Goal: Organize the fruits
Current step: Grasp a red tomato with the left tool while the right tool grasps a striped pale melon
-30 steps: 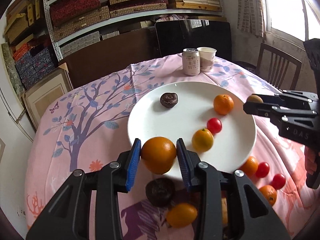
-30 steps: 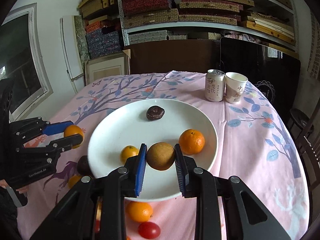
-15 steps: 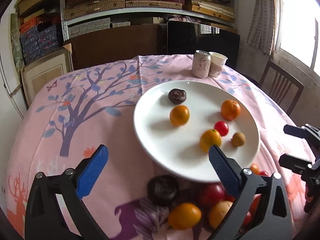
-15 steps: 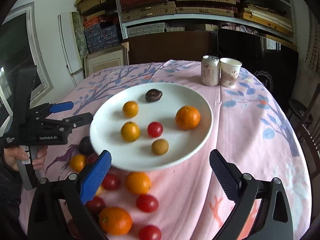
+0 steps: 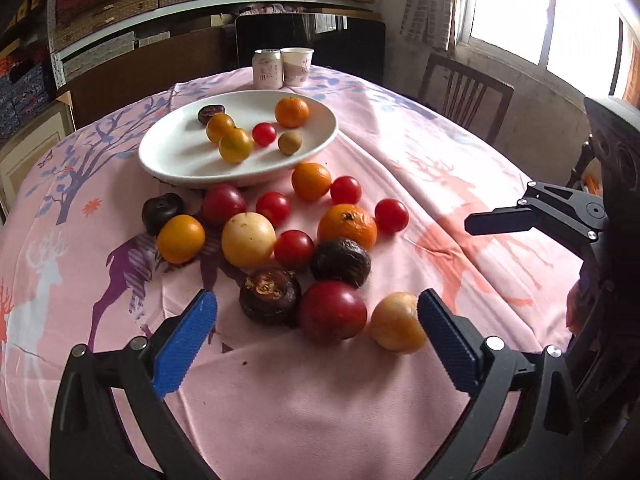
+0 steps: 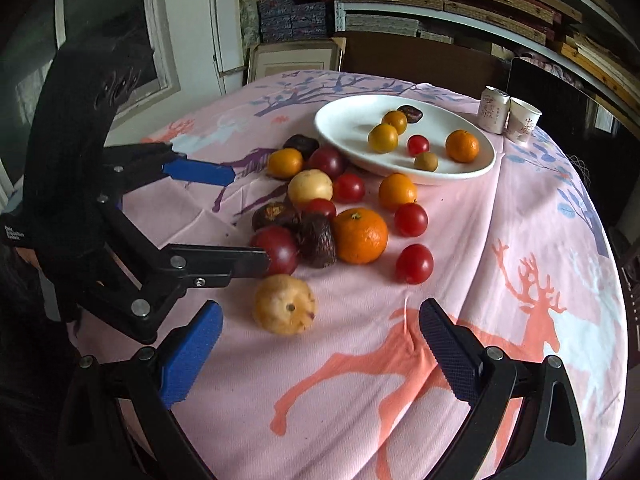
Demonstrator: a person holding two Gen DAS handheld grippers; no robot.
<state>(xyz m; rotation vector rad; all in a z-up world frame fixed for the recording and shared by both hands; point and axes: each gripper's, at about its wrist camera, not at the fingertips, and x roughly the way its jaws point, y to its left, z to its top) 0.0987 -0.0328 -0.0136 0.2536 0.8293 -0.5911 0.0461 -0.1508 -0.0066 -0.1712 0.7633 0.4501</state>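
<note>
Shelves of flat boxes backed a round desk (image 5: 440, 184) under a pink deer-print cloth. Both sets of jaws, which 1 second earlier had each pinched a fruit over the white plate (image 5: 168, 158), now stood spread wide and empty. The left gripper (image 5: 316, 344) had pulled back low to the near edge, its blue pads straddling a dark wrinkled fruit (image 5: 270, 296), a deep red fruit (image 5: 333, 315) and a pale yellow fruit (image 5: 397, 322). The right gripper (image 6: 320, 348) hung open just short of that same pale yellow fruit (image 6: 285, 304).

Out on the plate lay 6 pieces: the small orange (image 5: 220, 127) and the small brown fruit (image 5: 289, 143) they had just dropped, beside another orange, a yellow-orange fruit, a cherry tomato and a dark fruit. Roughly 14 pieces remained loose on the cloth between plate and grippers. By my reading, 1 delivery had ended and the next pick was starting, with most of the sorting still ahead.
</note>
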